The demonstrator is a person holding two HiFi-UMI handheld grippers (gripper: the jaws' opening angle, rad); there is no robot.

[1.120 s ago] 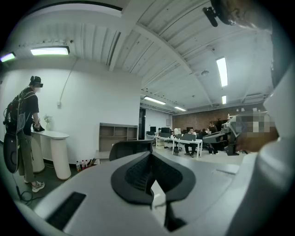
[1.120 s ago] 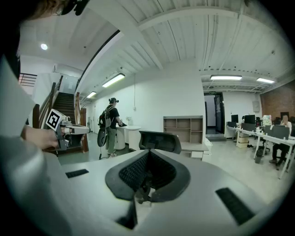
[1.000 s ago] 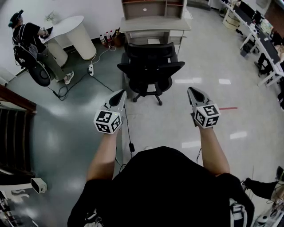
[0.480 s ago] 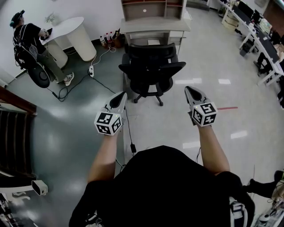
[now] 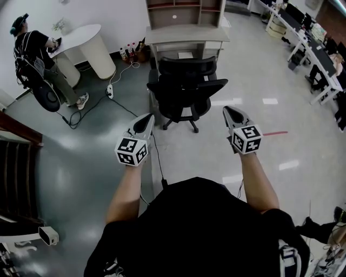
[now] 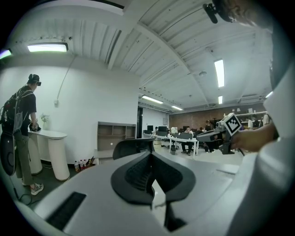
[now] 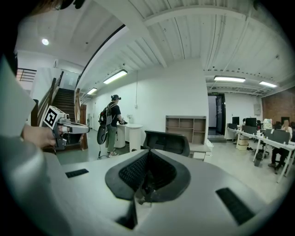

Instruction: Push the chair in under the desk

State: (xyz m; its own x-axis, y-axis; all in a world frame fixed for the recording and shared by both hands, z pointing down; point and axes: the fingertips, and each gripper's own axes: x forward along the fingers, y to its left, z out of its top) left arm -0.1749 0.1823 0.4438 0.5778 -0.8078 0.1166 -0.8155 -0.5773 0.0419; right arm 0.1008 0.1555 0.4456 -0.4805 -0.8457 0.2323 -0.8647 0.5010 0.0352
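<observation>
**Desk:** Tools?

**Operator:** I count two. The left gripper (image 5: 146,117) and the right gripper (image 5: 230,111) both have their jaws pressed together, with nothing between them.

**Desk:** Task item?

**Operator:** One black chair (image 5: 186,86) stands ahead of both tips and apart from them. One desk (image 5: 186,35) is just beyond it.

**Desk:** Containers?

**Operator:** One shelf unit (image 5: 184,10) sits on the desk. I cannot make out its contents.

**Desk:** Change?

**Operator:** Both grippers have edged nearer the chair.

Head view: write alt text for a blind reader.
The left claw and right claw, both shut, point at a black chair standing before the desk, touching nothing. Another person stands upper left.
</observation>
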